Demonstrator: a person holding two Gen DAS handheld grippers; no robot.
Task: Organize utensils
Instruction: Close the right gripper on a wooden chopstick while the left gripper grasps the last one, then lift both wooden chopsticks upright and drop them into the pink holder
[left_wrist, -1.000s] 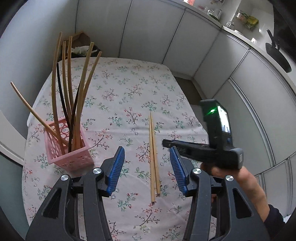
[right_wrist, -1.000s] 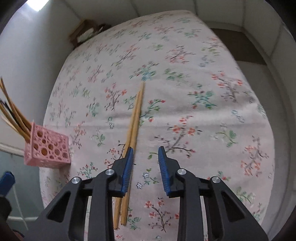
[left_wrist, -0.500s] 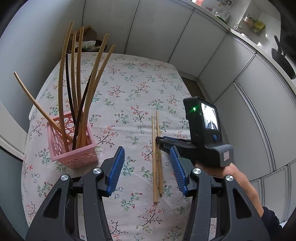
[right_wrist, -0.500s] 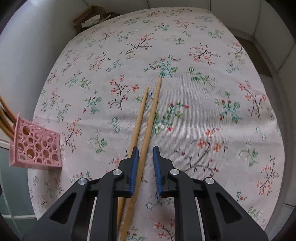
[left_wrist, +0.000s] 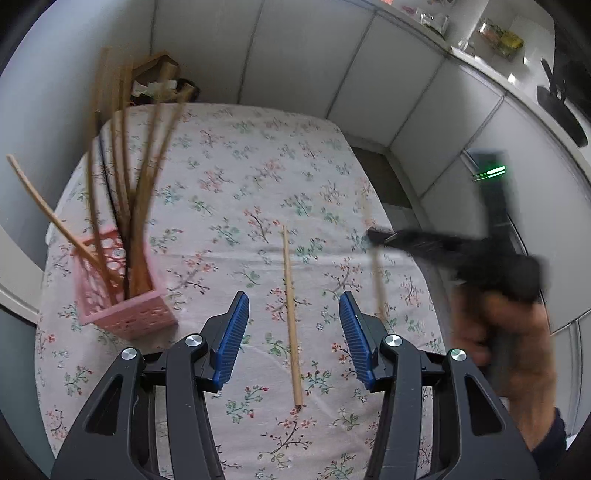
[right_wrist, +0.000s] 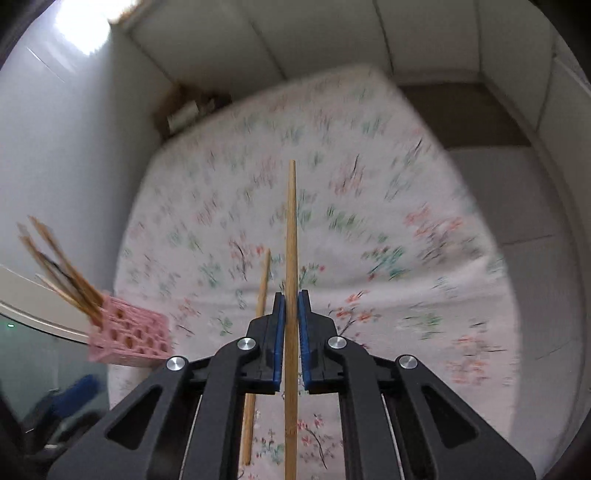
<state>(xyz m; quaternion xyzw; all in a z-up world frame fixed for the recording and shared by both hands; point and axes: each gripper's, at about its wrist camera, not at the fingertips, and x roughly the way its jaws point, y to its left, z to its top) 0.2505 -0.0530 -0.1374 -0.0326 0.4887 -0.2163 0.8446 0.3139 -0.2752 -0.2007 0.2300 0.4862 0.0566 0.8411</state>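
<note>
Two loose chopsticks — one (right_wrist: 291, 236) gripped, one (right_wrist: 261, 295) flat

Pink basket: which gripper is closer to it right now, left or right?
Left. The left gripper hangs open just right of the pink basket, above the chopstick on the cloth. The right gripper, shut on a lifted chopstick, is further right.

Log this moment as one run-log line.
right gripper: shut on chopstick, lifted | left gripper: open, empty | second chopstick: on tablecloth | pink basket: holds chopsticks
</note>
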